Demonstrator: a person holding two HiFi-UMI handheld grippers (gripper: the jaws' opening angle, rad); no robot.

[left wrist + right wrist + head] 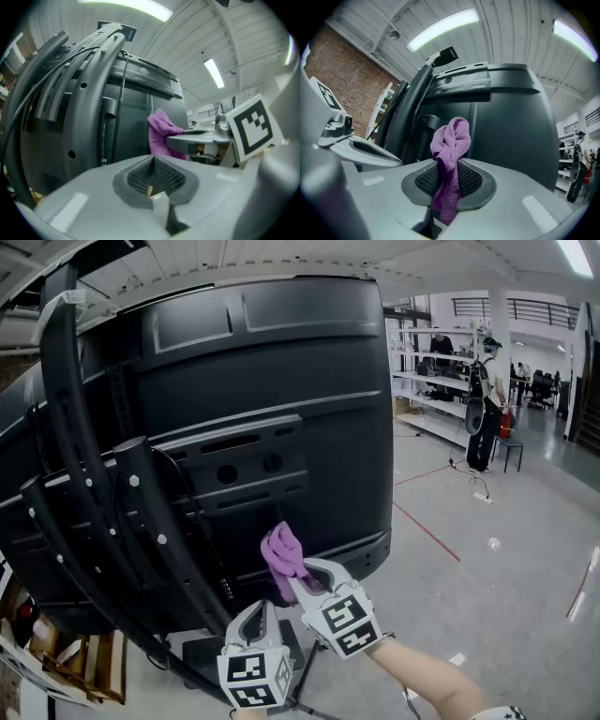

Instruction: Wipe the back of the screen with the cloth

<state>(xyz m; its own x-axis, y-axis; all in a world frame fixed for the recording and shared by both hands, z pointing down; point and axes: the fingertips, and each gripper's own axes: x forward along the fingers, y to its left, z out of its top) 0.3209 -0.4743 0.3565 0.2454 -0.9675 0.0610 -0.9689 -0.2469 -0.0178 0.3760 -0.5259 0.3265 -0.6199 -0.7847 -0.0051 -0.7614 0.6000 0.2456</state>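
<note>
**Purple cloth (451, 140) pinched at the lower back of the screen (281, 362)**

The right gripper (302, 585) has its jaws clamped on a twisted wad of fuzzy purple terry. In the right gripper view the fabric is squeezed between the ribbed black pads, with a knotted bulge standing above them and a loose tail hanging below. In the head view that bulge sits near the bottom edge of the screen's rear shell, which is a broad, smooth, matte black plastic panel with raised ridges, slots and two round holes. (Whether fabric and plastic actually touch cannot be made out.)

The left gripper (260, 613) hangs just beside and below the right one, its jaws pressed together with nothing between the meshed pads. Its marker cube faces the head camera.

To the left, the curved black mount arms (75, 446) sweep up along the shell; they are tubular, glossy and studded with bolt heads, and a thin cable runs beside them.

The floor (487, 577) is pale grey concrete with a red line, and a person (485, 418) stands well off by the shelving.
</note>
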